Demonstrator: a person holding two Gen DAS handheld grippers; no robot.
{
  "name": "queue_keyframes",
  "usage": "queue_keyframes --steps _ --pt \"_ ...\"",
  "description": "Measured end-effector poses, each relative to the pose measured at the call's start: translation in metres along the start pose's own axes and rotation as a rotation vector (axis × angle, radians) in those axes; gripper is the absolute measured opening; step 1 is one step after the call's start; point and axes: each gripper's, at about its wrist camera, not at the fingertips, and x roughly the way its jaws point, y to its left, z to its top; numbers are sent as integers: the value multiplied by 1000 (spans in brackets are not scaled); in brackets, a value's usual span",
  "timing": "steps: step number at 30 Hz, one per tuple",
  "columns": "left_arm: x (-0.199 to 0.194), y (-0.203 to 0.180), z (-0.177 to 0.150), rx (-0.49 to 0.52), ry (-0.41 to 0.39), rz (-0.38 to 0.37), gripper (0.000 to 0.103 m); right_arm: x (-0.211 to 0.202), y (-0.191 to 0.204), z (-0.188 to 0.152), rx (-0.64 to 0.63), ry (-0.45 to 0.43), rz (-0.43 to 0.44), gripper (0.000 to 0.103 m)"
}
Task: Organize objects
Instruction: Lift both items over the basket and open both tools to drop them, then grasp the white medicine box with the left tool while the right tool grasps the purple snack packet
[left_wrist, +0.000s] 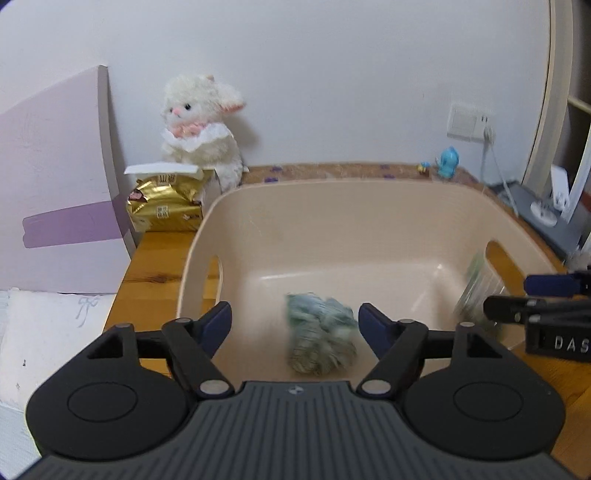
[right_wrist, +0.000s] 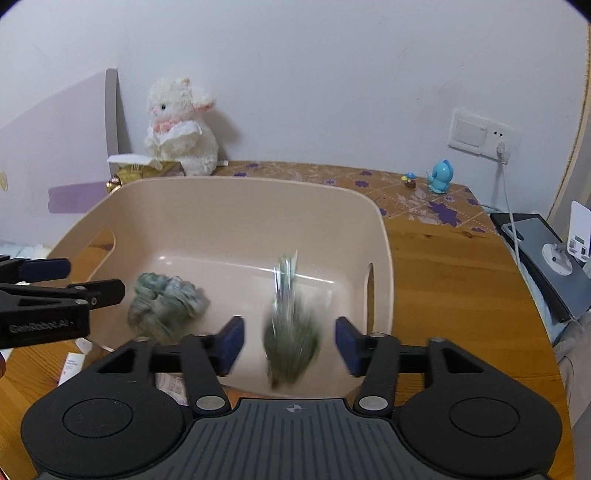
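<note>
A beige plastic basin (left_wrist: 332, 206) (right_wrist: 258, 199) with handle slots stands on the wooden table. My left gripper (left_wrist: 295, 326) is open over its near edge. A crumpled blue-green bundle (left_wrist: 319, 339) (right_wrist: 164, 306), blurred by motion, shows in the gap between its fingers without touching them, inside the basin. My right gripper (right_wrist: 290, 343) is open too. A second greenish packet (right_wrist: 290, 339) (left_wrist: 476, 291), streaked with blur, is between its fingers, free of both pads. Each gripper shows at the edge of the other's view.
A white plush rabbit (left_wrist: 201, 125) and a gold tissue pack (left_wrist: 166, 203) stand behind the basin at left. A blue figurine (right_wrist: 439, 177) and a tiny toy (right_wrist: 409, 181) sit on the patterned mat. A wall socket with cable (right_wrist: 484, 134) and grey device (right_wrist: 546, 254) are right.
</note>
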Motion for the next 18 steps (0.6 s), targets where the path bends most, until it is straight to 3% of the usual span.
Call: queue_keyframes --steps 8,18 --pt "-30 9 0 -22 -32 -7 78 -42 -3 -2 2 -56 -8 87" --pt "-68 25 -25 -38 -48 8 81 -88 -3 -26 -1 -73 9 96"
